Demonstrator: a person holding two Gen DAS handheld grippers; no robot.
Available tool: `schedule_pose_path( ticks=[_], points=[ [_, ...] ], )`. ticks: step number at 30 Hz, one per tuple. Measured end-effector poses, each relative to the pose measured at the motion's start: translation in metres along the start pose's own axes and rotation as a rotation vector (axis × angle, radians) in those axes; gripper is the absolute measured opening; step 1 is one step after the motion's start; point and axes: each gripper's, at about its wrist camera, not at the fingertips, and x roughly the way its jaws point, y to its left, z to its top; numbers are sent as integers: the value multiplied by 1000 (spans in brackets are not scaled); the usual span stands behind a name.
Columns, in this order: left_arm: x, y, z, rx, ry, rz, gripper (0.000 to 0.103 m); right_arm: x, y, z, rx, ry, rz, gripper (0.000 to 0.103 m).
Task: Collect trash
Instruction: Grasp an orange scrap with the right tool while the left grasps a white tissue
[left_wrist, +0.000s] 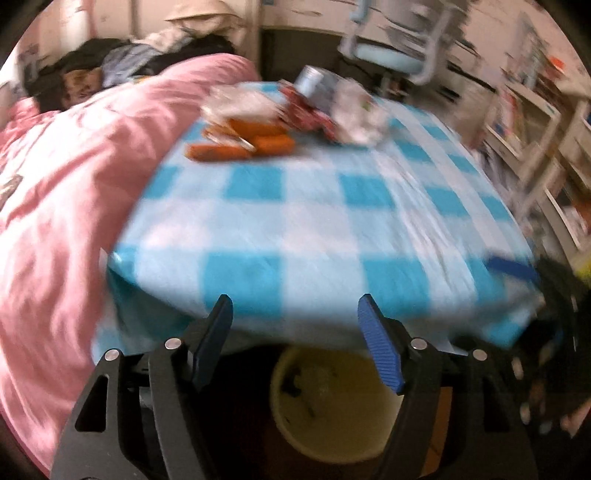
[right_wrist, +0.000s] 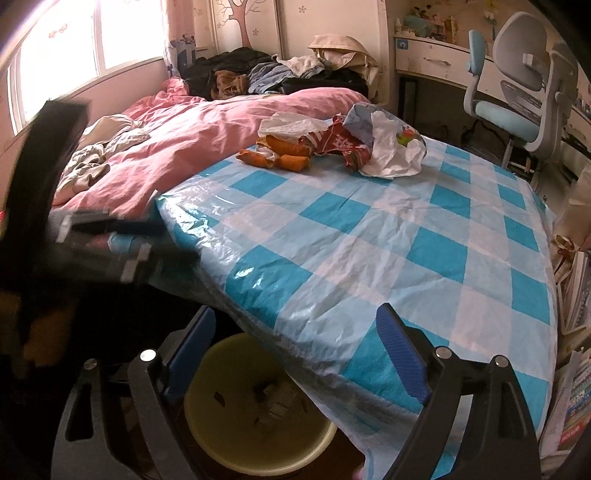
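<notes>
Trash (right_wrist: 332, 144) lies in a loose heap at the far end of a table covered with a blue-and-white checked plastic cloth (right_wrist: 369, 240), well apart from both grippers, which hover at the near edge. The heap holds several orange-brown snack pieces (right_wrist: 291, 157) on its left side, a crumpled red wrapper (right_wrist: 343, 146) in the middle, a blue-grey foil bag (right_wrist: 360, 118) behind it, and white crumpled plastic (right_wrist: 393, 153) on the right. From the fingers the heap lies straight ahead and away across the tabletop; in the right wrist view it sits a little left of centre. The heap's long axis runs roughly side to side across the table, and the snack pieces lie nearly along that same line. The left gripper (left_wrist: 295, 339) has its blue-padded fingers spread apart and empty; its view is blurred, so fine detail is lost. The right gripper (right_wrist: 299, 350) is likewise spread wide and empty. Neither seems clearly nearer the heap. Below both grippers, at the table's near edge, a pale yellow bin (right_wrist: 258, 424) stands on the floor with a few scraps inside. A pink quilt (right_wrist: 207, 122) covers the bed on the left.
</notes>
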Motion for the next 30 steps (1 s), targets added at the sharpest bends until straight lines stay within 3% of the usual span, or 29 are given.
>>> schedule_pose_path(
  ticks=[7,13,19,22,25,28,30],
  points=[
    [31,52,73,-148,-77,118,72,2,0,3,1,0,0,87],
    [77,80,126,-234,-70,175,74,8,2,9,-3,9,19,88],
    [132,80,155,-212,22,170,77,13,10,14,-35,14,35,88],
    [145,66,162,-132,31,181,80,14,11,16,-39,13,43,89],
    [144,48,159,-64,42,112,78,15,11,17,-36,14,45,89],
    [138,26,153,21,49,-46,70,14,10,17,-26,10,40,89],
    [129,11,147,75,54,-208,69,13,8,17,-17,7,40,89]
  ],
)
